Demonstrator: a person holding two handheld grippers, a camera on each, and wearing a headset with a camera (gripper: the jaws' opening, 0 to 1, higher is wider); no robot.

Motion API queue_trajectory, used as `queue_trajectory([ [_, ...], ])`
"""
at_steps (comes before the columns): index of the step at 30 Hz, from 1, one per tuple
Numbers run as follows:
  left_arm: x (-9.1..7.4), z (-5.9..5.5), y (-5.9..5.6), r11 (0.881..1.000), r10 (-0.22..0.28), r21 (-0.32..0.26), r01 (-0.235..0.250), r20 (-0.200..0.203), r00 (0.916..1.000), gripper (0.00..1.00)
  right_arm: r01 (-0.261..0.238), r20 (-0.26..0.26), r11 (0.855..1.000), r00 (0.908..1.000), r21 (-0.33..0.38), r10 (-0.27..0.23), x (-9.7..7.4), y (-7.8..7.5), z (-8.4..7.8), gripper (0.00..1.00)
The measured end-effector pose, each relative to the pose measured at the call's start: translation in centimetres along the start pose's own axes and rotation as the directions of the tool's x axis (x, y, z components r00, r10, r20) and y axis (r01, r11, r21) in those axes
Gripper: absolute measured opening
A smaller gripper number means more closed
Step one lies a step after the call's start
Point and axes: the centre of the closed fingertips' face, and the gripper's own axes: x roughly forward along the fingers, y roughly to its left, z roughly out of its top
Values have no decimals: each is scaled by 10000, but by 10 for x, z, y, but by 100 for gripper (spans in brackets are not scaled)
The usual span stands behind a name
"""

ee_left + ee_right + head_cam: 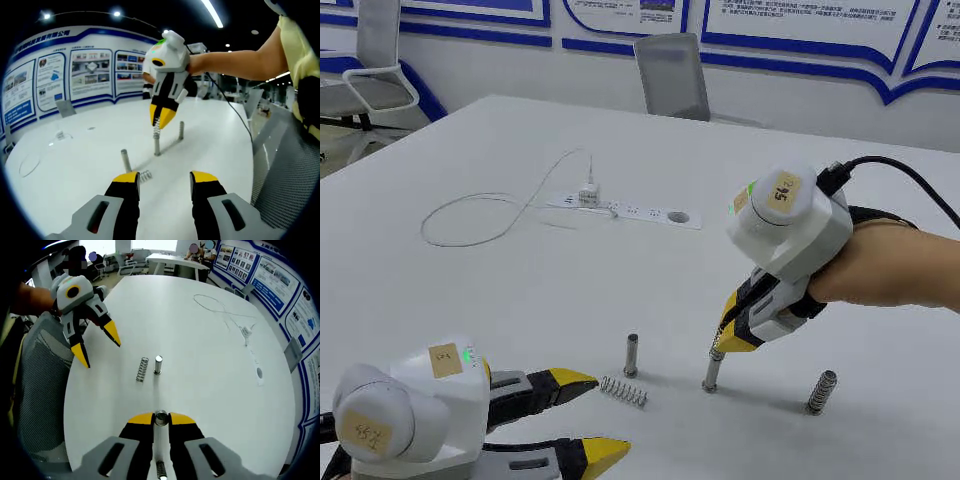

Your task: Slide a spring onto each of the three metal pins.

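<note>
Three metal pins stand on the white table (520,290). My right gripper (728,338) is shut on a spring (717,347) held upright, its lower end at the top of the middle pin (710,376); the left gripper view shows that spring (156,129) over the pin (157,146). The left pin (631,355) is bare, and a loose spring (623,390) lies flat beside it. A spring sits over the right pin (821,392). My left gripper (595,417) hovers open and empty near the loose spring (145,175).
A white power strip (640,212) with a plugged charger and a looped white cable (485,215) lies at mid table. Grey chairs (672,75) stand beyond the far edge. A mesh chair (287,175) sits close to the near table edge.
</note>
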Motion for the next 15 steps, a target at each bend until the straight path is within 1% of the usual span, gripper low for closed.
queue_trajectory([
  [4, 0, 0, 1, 10000, 11, -5, -11, 5, 10000, 41, -35, -241, 9999, 9997, -110, 33, 7, 1, -2, 12],
  [15, -1, -2, 1, 10000, 47, -76, -48, -26, 10000, 41, -206, -557, 9996, 9982, 217, 218, 22, 1, -10, 12],
])
